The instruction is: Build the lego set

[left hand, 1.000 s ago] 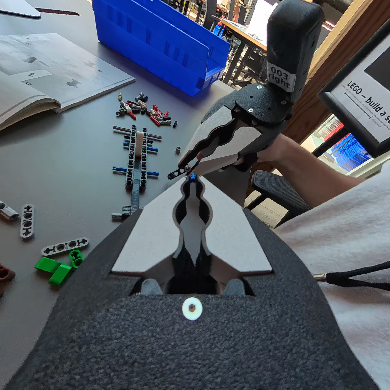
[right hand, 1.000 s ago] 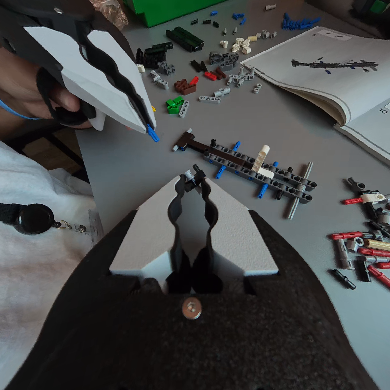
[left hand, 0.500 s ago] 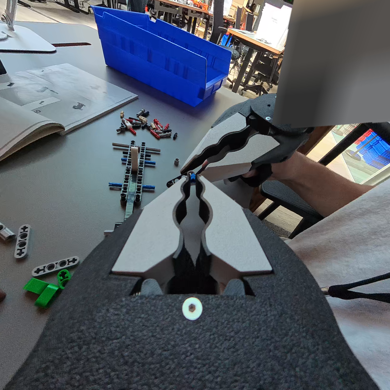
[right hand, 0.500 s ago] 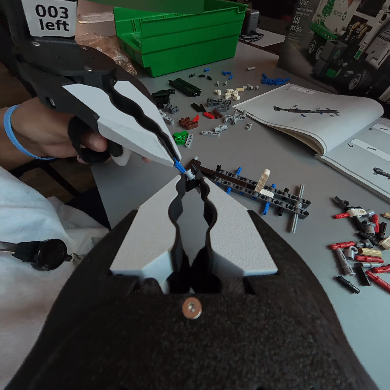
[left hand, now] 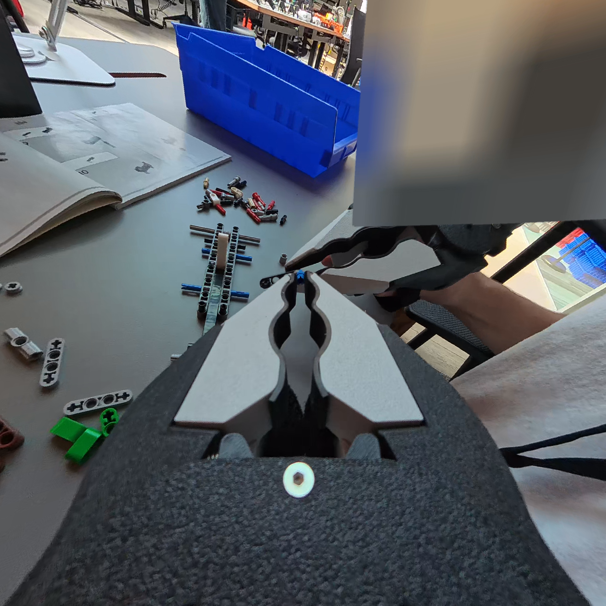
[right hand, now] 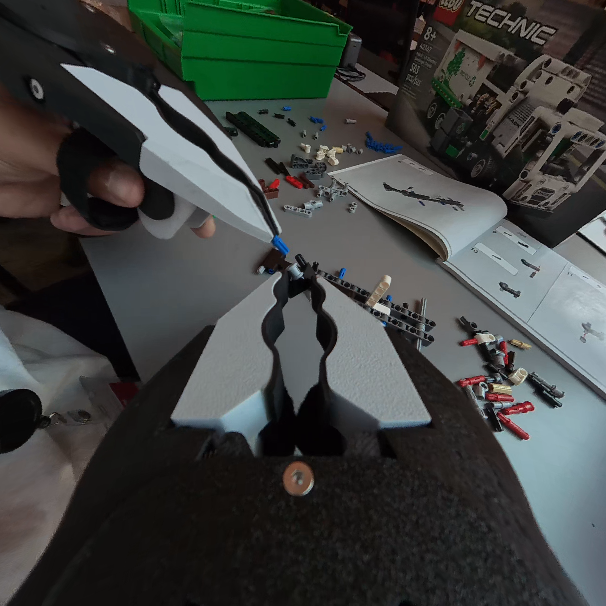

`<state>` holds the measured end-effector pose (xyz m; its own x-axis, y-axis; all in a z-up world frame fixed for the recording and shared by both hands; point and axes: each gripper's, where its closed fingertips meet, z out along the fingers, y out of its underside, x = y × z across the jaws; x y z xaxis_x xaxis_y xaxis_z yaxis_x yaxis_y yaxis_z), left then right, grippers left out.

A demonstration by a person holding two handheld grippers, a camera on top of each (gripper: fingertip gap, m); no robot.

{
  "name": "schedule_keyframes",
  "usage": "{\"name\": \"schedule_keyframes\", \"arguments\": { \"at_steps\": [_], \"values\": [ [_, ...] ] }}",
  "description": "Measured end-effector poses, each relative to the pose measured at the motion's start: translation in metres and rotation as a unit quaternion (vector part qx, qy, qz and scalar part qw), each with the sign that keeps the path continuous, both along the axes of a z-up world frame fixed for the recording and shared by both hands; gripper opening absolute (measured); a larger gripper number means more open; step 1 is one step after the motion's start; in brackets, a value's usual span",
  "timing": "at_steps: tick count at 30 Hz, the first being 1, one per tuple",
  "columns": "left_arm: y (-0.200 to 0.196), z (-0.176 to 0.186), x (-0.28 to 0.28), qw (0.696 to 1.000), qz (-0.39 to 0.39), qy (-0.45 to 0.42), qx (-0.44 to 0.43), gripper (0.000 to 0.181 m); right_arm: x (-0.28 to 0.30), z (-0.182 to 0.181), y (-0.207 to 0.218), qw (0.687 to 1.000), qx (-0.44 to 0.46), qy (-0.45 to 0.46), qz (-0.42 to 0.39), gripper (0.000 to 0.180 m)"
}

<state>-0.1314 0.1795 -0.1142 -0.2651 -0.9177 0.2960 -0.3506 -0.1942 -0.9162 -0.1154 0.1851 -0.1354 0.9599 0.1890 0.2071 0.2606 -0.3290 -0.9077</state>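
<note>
Here, two grippers meet above the tabletop [right hand: 183, 295] to mate small, light, rigid Lego parts.
Left gripper [right hand: 274, 238] fingers pinch a blue pin [right hand: 280, 245]; right gripper [right hand: 296, 278] fingers clamp a black connector [right hand: 300, 273]; both slippery, best gripped mid-body.

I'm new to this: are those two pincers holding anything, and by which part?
Left gripper pinches a blue pin by one end. Right gripper grips a small black piece by one end.
</note>
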Motion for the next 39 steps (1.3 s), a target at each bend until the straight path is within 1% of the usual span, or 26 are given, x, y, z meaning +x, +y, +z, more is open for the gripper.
{"name": "schedule_keyframes", "arguments": {
  "at_steps": [9,16,18,23,26,27,30,36,39],
  "values": [
    [0.000,-0.005,0.000,1.000,0.004,0.013,-0.019,0.003,-0.004,0.003,0.002,1.000,0.017,-0.014,0.000,0.012],
    [0.000,-0.006,0.001,0.999,0.011,0.023,-0.040,0.003,-0.004,0.004,0.003,0.997,0.028,-0.070,-0.010,0.012],
    [0.000,-0.004,0.002,0.999,0.014,0.018,-0.044,0.003,-0.004,0.006,0.003,0.996,0.035,-0.074,-0.016,0.012],
    [0.001,-0.005,0.003,0.999,0.022,0.018,-0.024,0.004,-0.003,0.005,0.003,0.992,0.032,-0.114,-0.033,0.011],
    [0.002,-0.004,0.004,0.999,0.029,0.015,-0.020,0.004,-0.005,0.004,0.005,0.993,0.030,-0.108,-0.037,0.009],
    [0.002,-0.005,0.006,0.999,0.033,0.018,-0.009,0.004,-0.008,0.002,0.005,0.993,0.026,-0.112,-0.032,0.005],
    [0.003,-0.007,0.009,0.998,0.051,0.018,0.039,0.003,-0.005,0.000,0.008,0.985,0.022,-0.160,-0.065,0.005],
    [0.005,-0.006,0.009,0.999,0.036,0.020,0.021,0.004,-0.004,0.002,0.008,0.996,0.025,-0.067,-0.044,0.008],
    [0.004,-0.007,0.010,0.999,0.028,0.030,-0.016,0.003,-0.003,0.002,0.006,0.997,0.027,-0.064,-0.034,0.009]
  ]
}}
